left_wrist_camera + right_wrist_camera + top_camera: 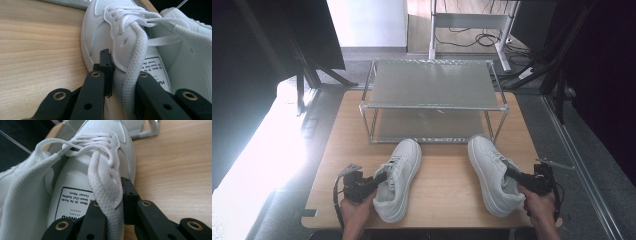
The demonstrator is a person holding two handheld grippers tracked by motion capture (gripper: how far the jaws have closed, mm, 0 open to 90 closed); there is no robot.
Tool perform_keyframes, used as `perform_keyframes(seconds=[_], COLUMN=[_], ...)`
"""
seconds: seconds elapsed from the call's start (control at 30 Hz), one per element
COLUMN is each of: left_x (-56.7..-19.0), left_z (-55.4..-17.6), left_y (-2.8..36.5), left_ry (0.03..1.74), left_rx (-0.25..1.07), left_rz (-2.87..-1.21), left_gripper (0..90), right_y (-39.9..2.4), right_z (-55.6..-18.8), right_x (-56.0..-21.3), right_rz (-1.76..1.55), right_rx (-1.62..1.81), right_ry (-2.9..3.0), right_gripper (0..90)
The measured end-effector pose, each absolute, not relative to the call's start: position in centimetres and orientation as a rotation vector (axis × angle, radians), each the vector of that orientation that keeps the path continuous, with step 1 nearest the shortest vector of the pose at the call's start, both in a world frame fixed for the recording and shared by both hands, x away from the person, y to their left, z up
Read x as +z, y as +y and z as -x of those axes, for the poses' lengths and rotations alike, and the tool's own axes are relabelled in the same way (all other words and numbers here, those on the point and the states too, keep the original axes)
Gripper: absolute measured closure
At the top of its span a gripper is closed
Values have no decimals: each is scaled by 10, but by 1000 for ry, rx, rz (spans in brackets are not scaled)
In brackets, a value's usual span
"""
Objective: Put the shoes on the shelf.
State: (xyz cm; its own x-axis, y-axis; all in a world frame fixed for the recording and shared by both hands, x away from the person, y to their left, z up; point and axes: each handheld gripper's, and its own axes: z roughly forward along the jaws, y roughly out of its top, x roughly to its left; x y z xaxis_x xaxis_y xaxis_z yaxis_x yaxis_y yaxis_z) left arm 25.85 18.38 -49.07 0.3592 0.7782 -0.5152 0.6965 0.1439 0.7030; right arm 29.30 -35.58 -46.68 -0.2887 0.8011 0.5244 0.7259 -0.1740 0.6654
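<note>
Two white lace-up sneakers lie on the wooden table (447, 190), toes toward the rack. My left gripper (381, 179) is shut on the left sneaker (401, 170) at its outer side wall by the opening. Up close, one jaw sits outside the wall, the other inside the left sneaker (105, 32), and a thick lace is pinched with it in my left gripper (123, 73). My right gripper (510, 173) is shut the same way on the right sneaker (489, 170). In its own view my right gripper (111, 197) clamps the wall and lace of the right sneaker (100, 145).
A two-level metal shoe rack (432, 102) stands at the far half of the table, both shelves bare. Table edges lie close to each hand. Beyond are a floor, cables and a white desk frame (472, 22).
</note>
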Motion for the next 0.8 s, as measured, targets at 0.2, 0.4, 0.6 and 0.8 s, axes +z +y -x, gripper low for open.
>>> perform_keyframes(seconds=[0.2, 0.4, 0.6, 0.8], left_x=[-484, -469, -457, -449], left_z=[-255, -250, -246, -243], left_y=[182, 182, 179, 174], left_ry=[1342, 1311, 1281, 1285], left_rx=[97, 108, 112, 109], left_rz=[-1536, -1501, -1480, -1463], left_gripper=[841, 841, 841, 841], right_y=[-350, -343, -330, -319], right_z=[-290, -289, -286, -283], right_x=[-463, -459, -452, -439], right_rz=[-1815, -1791, -1768, -1749], right_rx=[1567, 1607, 1683, 1739], right_ry=[1942, 1941, 1957, 1952], right_gripper=[838, 838, 838, 837])
